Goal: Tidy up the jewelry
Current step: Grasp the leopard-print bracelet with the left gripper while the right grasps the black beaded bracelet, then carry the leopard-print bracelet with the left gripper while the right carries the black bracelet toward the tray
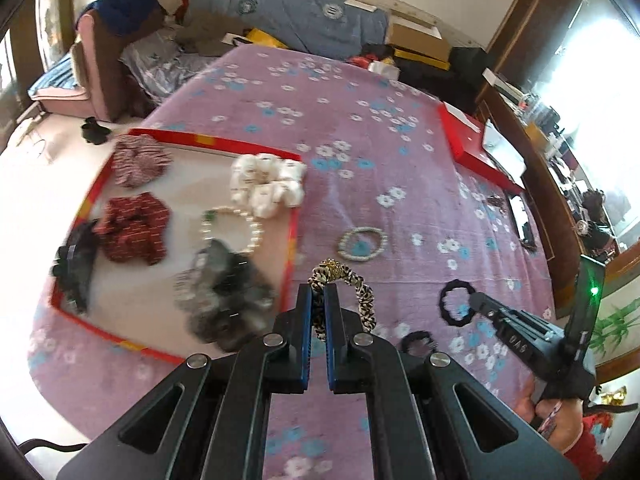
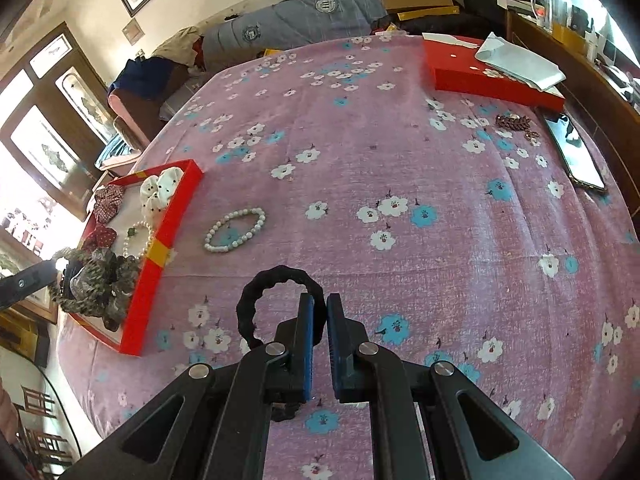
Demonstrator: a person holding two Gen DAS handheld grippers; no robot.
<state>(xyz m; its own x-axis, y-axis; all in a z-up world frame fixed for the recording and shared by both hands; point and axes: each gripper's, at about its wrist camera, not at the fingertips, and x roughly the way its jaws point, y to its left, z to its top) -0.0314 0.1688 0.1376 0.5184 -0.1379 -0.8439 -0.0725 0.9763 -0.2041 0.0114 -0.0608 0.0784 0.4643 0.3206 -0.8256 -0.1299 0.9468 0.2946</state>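
Leopard-print scrunchie (image 1: 347,295) is clamped between the left gripper's (image 1: 319,294) near-closed fingers, just right of the red tray (image 1: 289,256). Black hair tie (image 2: 276,305) is pinched in the right gripper (image 2: 320,306); a pearl bracelet (image 2: 235,229) lies ahead-left on the bedspread (image 2: 400,160).

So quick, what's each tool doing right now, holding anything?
Left tool: closed on the leopard-print scrunchie.
Right tool: closed on the black hair tie.
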